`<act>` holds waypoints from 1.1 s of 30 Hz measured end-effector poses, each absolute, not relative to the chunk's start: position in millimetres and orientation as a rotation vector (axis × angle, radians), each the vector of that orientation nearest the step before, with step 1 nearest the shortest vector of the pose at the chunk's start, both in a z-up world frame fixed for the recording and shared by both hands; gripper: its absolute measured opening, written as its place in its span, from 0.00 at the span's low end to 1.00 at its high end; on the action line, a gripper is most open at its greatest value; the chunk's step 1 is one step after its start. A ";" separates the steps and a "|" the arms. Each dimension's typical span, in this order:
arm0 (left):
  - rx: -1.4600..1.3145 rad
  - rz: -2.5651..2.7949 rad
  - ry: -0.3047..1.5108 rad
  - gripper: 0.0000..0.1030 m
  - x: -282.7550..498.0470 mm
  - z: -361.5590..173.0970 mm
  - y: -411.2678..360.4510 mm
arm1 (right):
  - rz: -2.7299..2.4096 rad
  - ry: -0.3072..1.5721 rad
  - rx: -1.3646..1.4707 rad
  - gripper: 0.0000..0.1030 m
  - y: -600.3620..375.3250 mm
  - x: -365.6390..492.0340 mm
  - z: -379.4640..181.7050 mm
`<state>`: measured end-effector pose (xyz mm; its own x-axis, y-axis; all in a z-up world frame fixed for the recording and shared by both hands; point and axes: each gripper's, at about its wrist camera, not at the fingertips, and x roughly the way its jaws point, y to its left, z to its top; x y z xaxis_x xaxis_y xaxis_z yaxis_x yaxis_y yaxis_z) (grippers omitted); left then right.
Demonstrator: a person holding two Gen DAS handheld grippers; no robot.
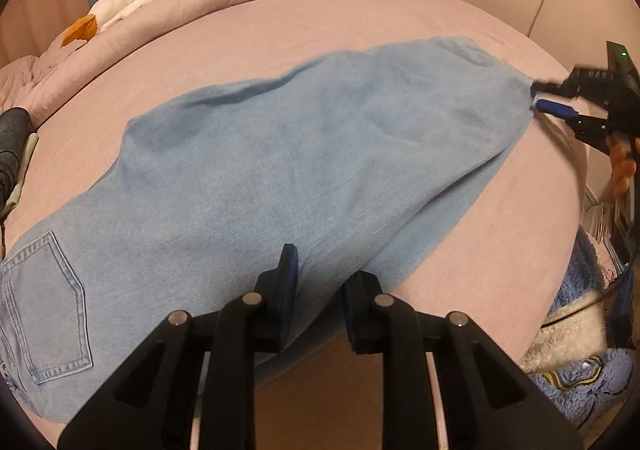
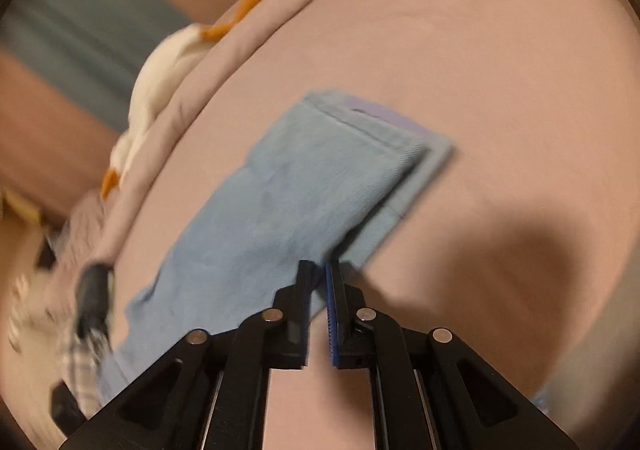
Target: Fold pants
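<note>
Here we note the pink bed [image 1: 360, 21] carrying the light blue pants [image 1: 280, 153], laid flat lengthwise, back pocket [image 1: 44, 310] up. Right tool [image 2: 319, 270] pinches the hem corner; left tool [image 1: 324, 270] hovers parted, narrow, over the near edge.

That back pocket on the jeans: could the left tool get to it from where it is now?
Probably yes. The back pocket lies face up on the jeans, off to one side of the left tool, which is open, holds nothing, and has only flat denim between it and the pocket.
</note>
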<state>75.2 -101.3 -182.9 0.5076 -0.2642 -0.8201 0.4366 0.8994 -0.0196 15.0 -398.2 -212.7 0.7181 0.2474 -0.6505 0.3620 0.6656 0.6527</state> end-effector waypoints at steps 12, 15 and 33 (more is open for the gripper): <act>0.227 -0.385 0.968 0.21 74.4 -179.6 -106.9 | -0.118 0.742 0.982 0.26 -435.9 41.0 -216.8; 0.238 -0.380 0.965 0.22 73.5 -177.6 -110.1 | -0.109 0.749 0.929 0.08 -440.6 36.6 -208.6; 0.137 -0.437 0.974 0.40 56.8 -159.4 -86.1 | -0.302 0.755 0.713 0.20 -451.0 23.8 -191.9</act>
